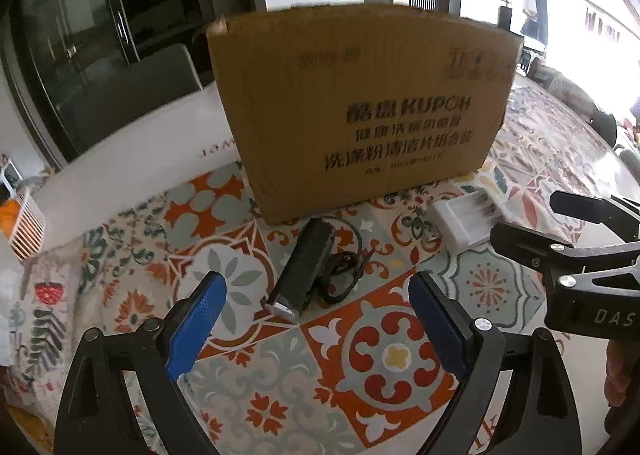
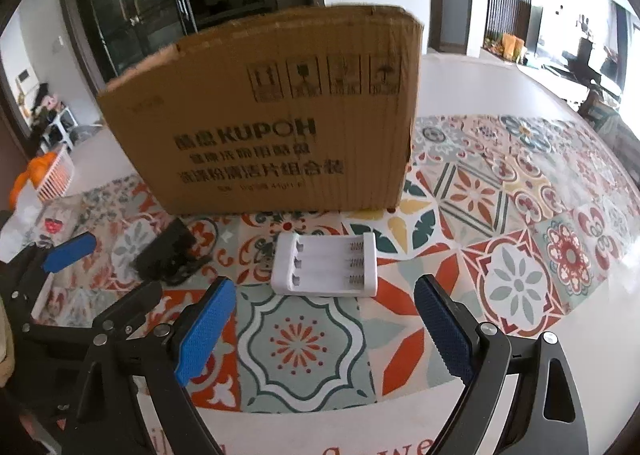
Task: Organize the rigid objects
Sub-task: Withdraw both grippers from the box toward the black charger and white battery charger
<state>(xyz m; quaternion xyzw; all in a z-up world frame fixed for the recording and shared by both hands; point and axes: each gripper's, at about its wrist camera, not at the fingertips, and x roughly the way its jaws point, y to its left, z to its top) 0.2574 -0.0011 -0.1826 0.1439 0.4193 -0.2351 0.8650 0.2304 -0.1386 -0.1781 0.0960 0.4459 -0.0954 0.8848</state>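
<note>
Tabletop (image 2: 480, 67) under a patterned tile-print cloth (image 2: 520, 215) carries everything. Largest on it is a brown cardboard box (image 2: 280, 127) printed KUPOH, standing upright at the far side of the cloth.

Just in front of the box lies a white battery charger (image 2: 326, 265) with its empty spring slots facing up; from the left wrist view it (image 1: 464, 221) sits right of a black oblong device (image 1: 306, 267) with a silver end and a looped black cord, possibly a hair trimmer, though blur makes that uncertain. Both lie near the box, apart from each other.

Left gripper (image 1: 316, 319) hovers over the black device, blue pads spread wide and holding nothing. Right gripper (image 2: 324, 327) is likewise spread wide and empty, facing the charger, clear of it.

A white slatted basket (image 2: 56, 175) sits at the far left edge.
</note>
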